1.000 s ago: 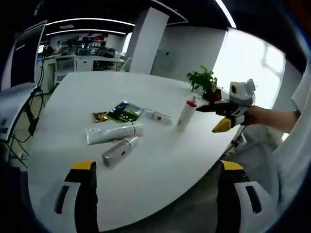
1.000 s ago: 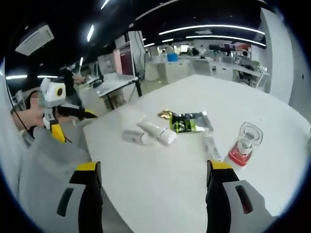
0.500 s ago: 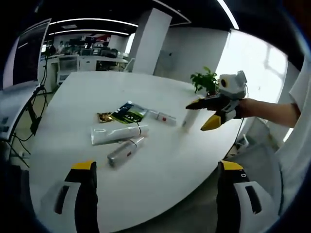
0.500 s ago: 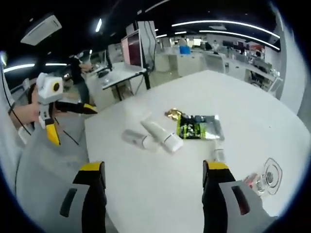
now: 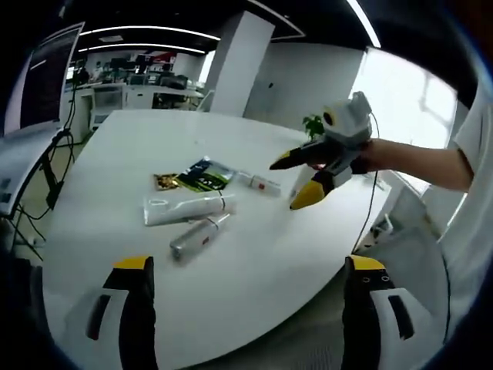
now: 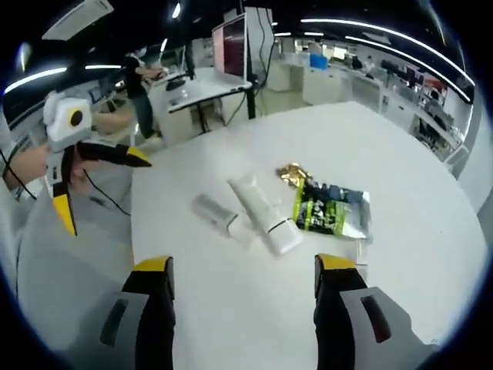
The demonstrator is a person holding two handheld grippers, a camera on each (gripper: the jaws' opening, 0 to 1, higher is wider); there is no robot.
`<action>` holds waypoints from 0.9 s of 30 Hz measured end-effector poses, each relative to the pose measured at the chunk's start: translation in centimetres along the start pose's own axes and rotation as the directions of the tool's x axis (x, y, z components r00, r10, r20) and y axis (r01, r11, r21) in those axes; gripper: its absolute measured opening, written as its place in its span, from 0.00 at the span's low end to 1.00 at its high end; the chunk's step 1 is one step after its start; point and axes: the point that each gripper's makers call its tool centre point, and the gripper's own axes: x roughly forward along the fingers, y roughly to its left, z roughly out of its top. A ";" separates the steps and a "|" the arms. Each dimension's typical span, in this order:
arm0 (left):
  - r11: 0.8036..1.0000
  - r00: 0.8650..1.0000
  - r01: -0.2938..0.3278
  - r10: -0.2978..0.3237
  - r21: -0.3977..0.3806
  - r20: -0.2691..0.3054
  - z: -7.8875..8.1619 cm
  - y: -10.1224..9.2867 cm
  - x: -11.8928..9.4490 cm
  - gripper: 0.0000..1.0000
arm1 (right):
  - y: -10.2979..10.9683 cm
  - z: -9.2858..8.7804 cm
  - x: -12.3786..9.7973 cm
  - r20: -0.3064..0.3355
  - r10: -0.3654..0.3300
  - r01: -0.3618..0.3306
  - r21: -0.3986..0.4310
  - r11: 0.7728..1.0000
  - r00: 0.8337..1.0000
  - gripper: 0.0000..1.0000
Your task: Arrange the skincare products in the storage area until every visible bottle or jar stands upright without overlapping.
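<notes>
On the white table [image 5: 254, 254] a white tube [image 5: 185, 208] and a silver bottle [image 5: 196, 237] lie on their sides, side by side. A small red-labelled tube [image 5: 258, 183] lies beyond them. My right gripper [image 5: 293, 181], held by a hand, hovers open above the table to the right of that tube. An upright white bottle stands mostly hidden behind it. My left gripper [image 5: 246, 308] is open at the near edge, holding nothing. From the right gripper view, the white tube [image 6: 262, 212] and silver bottle [image 6: 216, 213] lie ahead of the open right gripper [image 6: 245, 308]. The left gripper [image 6: 100, 189] is open, off the table.
A green-black sachet [image 5: 202, 175] and a gold packet [image 5: 160, 183] lie flat behind the tubes; the sachet [image 6: 333, 210] is to the right of the tube. A potted plant [image 5: 312, 123] stands at the far edge. Desks and monitors [image 6: 231, 46] surround the table.
The right gripper has swung left over the table toward the lying products, covering the upright bottle in the left gripper view. The red-capped bottle has slid out of the right gripper view.
</notes>
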 end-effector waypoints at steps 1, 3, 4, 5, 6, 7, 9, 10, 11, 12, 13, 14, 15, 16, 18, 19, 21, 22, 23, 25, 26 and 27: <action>1.000 1.000 0.000 0.000 -0.001 0.000 0.0 0.0 0.0 0.95 | 0.0 0.1 0.2 -0.013 0.006 -0.007 -0.012 1.000 1.000 0.73; 1.000 1.000 0.002 -0.002 -0.004 0.002 0.0 0.1 0.0 0.95 | -0.1 -0.3 1.1 -0.064 0.028 -0.031 -0.050 0.998 0.998 0.72; 1.000 1.000 0.001 -0.001 -0.005 0.003 0.0 0.1 0.0 0.94 | -0.5 -0.4 1.7 -0.080 0.032 -0.037 -0.061 0.997 0.996 0.72; 1.000 1.000 0.001 -0.001 -0.006 0.004 0.0 0.1 0.1 0.94 | -0.8 -0.4 2.1 -0.092 0.031 -0.037 -0.059 0.998 0.995 0.72; 1.000 1.000 -0.006 0.006 -0.008 0.005 0.0 0.2 0.1 0.94 | -1.0 -0.4 2.5 -0.101 0.031 -0.037 -0.061 0.997 0.994 0.70; 1.000 1.000 -0.011 0.011 -0.010 0.006 -0.1 0.3 0.0 0.94 | -1.2 -0.3 2.7 -0.104 0.033 -0.040 -0.064 0.997 0.994 0.69; 1.000 1.000 -0.016 0.017 -0.013 0.015 -0.1 0.4 -0.1 0.94 | -2.0 -0.2 3.5 -0.121 0.032 -0.039 -0.062 0.997 0.992 0.68; 1.000 1.000 -0.017 0.017 -0.012 0.016 -0.1 0.4 -0.1 0.94 | -2.0 -0.1 3.6 -0.127 0.034 -0.042 -0.064 0.997 0.991 0.67; 1.000 1.000 -0.016 0.016 -0.010 0.019 0.0 0.4 -0.1 0.93 | -2.0 0.0 3.8 -0.135 0.035 -0.044 -0.064 0.997 0.990 0.66; 1.000 1.000 -0.015 0.015 -0.009 0.020 0.0 0.4 -0.1 0.93 | -2.1 0.0 4.1 -0.143 0.033 -0.043 -0.065 0.997 0.989 0.66; 1.000 1.000 -0.013 0.013 -0.005 0.019 0.0 0.4 0.0 0.93 | -2.2 0.0 4.3 -0.155 0.031 -0.043 -0.073 0.996 0.987 0.65; 1.000 1.000 -0.013 0.013 -0.001 0.018 0.0 0.4 0.0 0.93 | -2.2 0.0 4.5 -0.165 0.030 -0.044 -0.081 0.996 0.986 0.64; 1.000 1.000 -0.013 0.013 0.000 0.017 0.0 0.3 0.0 0.93 | -2.3 0.1 4.8 -0.176 0.028 -0.044 -0.085 0.995 0.984 0.63; 1.000 1.000 -0.014 0.014 0.002 0.016 0.0 0.3 0.1 0.93 | -2.3 0.2 5.4 -0.188 0.032 -0.050 -0.092 0.994 0.982 0.63; 1.000 1.000 -0.016 0.016 -0.001 0.020 0.1 0.4 0.0 0.93 | -2.3 0.7 6.2 -0.195 0.042 -0.061 -0.096 0.993 0.980 0.63; 1.000 1.000 -0.017 0.017 -0.005 0.025 0.1 0.4 0.0 0.93 | -2.3 0.9 6.4 -0.200 0.044 -0.065 -0.098 0.993 0.979 0.62; 1.000 0.999 -0.016 0.016 -0.015 0.030 0.2 0.5 0.0 0.93 | -2.4 1.4 7.4 -0.208 0.042 -0.066 -0.111 0.992 0.977 0.61; 1.000 0.999 -0.015 0.016 -0.020 0.030 0.2 0.6 0.0 0.93 | -2.5 1.5 8.0 -0.210 0.042 -0.067 -0.114 0.991 0.977 0.60; 1.000 0.999 -0.015 0.016 -0.021 0.030 0.1 0.7 0.0 0.93 | -2.6 1.8 8.6 -0.209 0.042 -0.067 -0.112 0.991 0.977 0.59; 1.000 0.999 -0.017 0.017 -0.017 0.032 0.2 0.7 0.0 0.93 | -2.6 2.0 8.8 -0.208 0.044 -0.065 -0.095 0.993 0.977 0.58; 1.000 0.999 -0.017 0.017 -0.017 0.032 0.2 0.7 0.0 0.93 | -2.7 2.1 9.6 -0.209 0.046 -0.065 -0.088 0.994 0.977 0.57; 1.000 0.999 -0.016 0.016 -0.017 0.033 0.2 0.7 0.0 0.93 | -2.7 2.2 10.0 -0.210 0.047 -0.066 -0.087 0.994 0.977 0.56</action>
